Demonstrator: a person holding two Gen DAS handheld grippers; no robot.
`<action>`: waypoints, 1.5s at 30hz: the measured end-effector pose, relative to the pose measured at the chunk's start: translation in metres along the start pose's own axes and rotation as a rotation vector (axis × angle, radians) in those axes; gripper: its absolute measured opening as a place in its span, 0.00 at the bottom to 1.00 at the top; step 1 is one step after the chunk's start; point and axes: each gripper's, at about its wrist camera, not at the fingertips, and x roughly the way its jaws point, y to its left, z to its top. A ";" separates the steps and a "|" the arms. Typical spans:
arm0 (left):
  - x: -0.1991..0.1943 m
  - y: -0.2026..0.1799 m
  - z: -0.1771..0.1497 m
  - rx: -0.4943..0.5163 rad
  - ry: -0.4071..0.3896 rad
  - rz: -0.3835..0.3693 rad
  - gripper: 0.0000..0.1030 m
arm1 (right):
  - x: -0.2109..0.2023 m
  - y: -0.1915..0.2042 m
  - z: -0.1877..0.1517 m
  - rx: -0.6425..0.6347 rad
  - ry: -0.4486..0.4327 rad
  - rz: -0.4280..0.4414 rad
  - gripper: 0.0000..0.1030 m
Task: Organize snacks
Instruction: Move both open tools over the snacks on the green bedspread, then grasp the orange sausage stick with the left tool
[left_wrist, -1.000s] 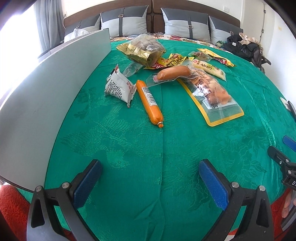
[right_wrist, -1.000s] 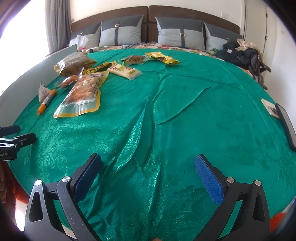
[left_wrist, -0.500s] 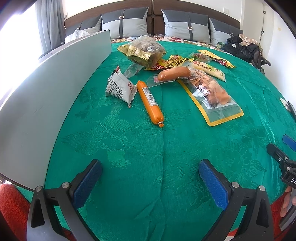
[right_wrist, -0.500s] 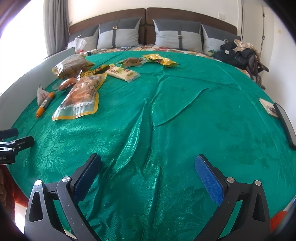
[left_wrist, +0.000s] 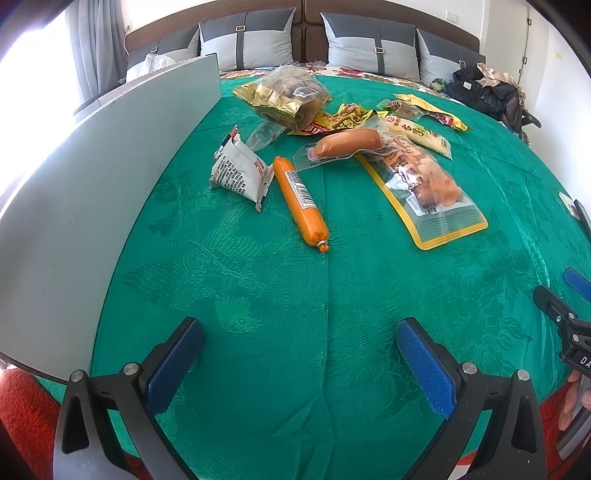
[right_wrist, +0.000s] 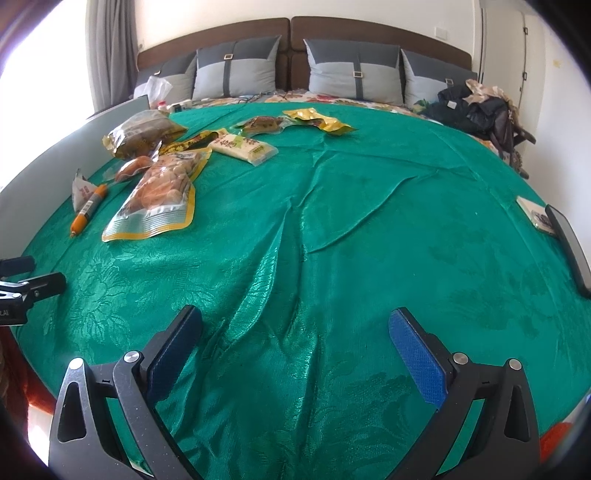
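Observation:
Snack packs lie on a green bedspread (left_wrist: 295, 295). In the left wrist view an orange sausage stick (left_wrist: 300, 204) lies ahead, a white wrapper (left_wrist: 238, 173) to its left, a packed sausage (left_wrist: 347, 143) and a yellow-edged clear bag (left_wrist: 424, 184) to its right, a gold bag (left_wrist: 286, 98) behind. My left gripper (left_wrist: 299, 354) is open and empty, short of the sausage stick. My right gripper (right_wrist: 295, 345) is open and empty over bare bedspread; the snacks lie far left of it, with the yellow-edged bag (right_wrist: 159, 195) nearest.
A grey board (left_wrist: 92, 192) stands along the bed's left edge. Pillows (right_wrist: 236, 74) line the headboard. Dark clothes (right_wrist: 476, 107) lie at the back right. A small booklet (right_wrist: 535, 218) and a dark bar (right_wrist: 570, 247) sit at the right edge. Folds (right_wrist: 306, 221) run across the middle.
Both grippers have shifted slightly; the views barely differ. Nothing was picked up or moved.

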 end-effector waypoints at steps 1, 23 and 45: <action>0.000 0.000 0.000 -0.001 0.000 0.002 1.00 | 0.000 0.000 0.000 -0.001 -0.002 0.002 1.00; -0.003 0.003 -0.003 -0.002 -0.005 0.004 1.00 | 0.000 -0.001 -0.002 0.002 0.003 0.000 1.00; -0.004 0.001 -0.004 -0.002 -0.002 0.004 1.00 | -0.001 -0.001 -0.002 -0.002 0.000 0.005 1.00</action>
